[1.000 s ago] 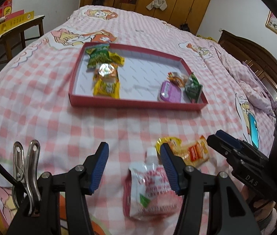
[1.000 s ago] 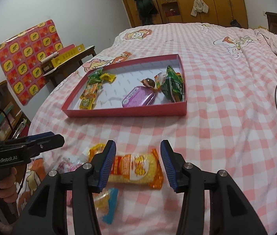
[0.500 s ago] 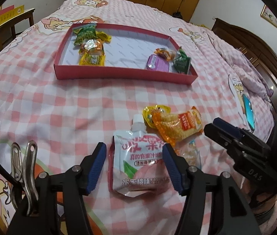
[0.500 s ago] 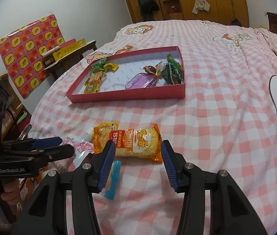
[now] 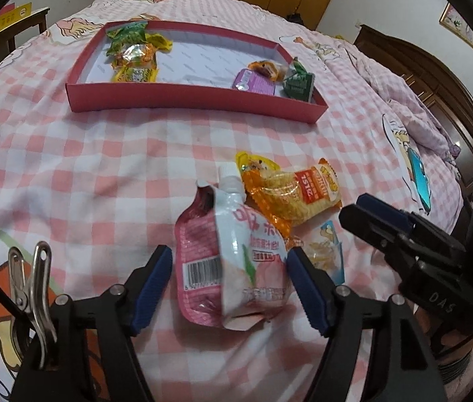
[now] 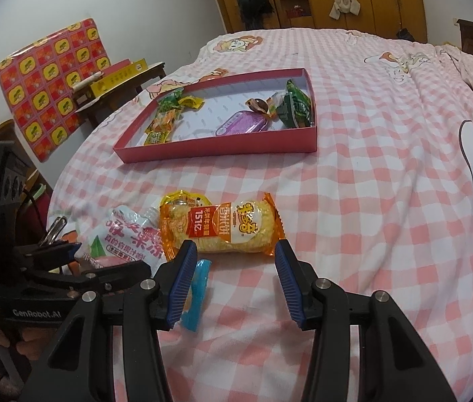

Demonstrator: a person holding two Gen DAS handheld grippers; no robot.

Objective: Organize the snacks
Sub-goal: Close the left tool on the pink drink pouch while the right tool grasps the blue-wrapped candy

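A pink-and-white drink pouch [image 5: 233, 251] lies on the checked bedspread between the open fingers of my left gripper [image 5: 229, 288]; its near side is lifted and folded. It also shows in the right wrist view [image 6: 126, 238]. An orange rice-cracker pack [image 6: 223, 227] lies just ahead of my open right gripper [image 6: 233, 278], and shows in the left wrist view [image 5: 300, 194]. A small blue-edged packet [image 6: 196, 288] lies by the right gripper's left finger. The red tray [image 5: 189, 98] holds several snacks at its left and right ends.
A yellow round snack [image 5: 253, 164] lies under the orange pack's far end. A phone [image 5: 419, 181] lies on the bed at right. A wooden side table [image 6: 119, 83] stands left of the bed. Wardrobes line the far wall.
Both grippers moved forward and down onto the loose snacks. The drink pouch now sits between the left fingers with one side lifted up. The orange pack is closer to the right gripper.
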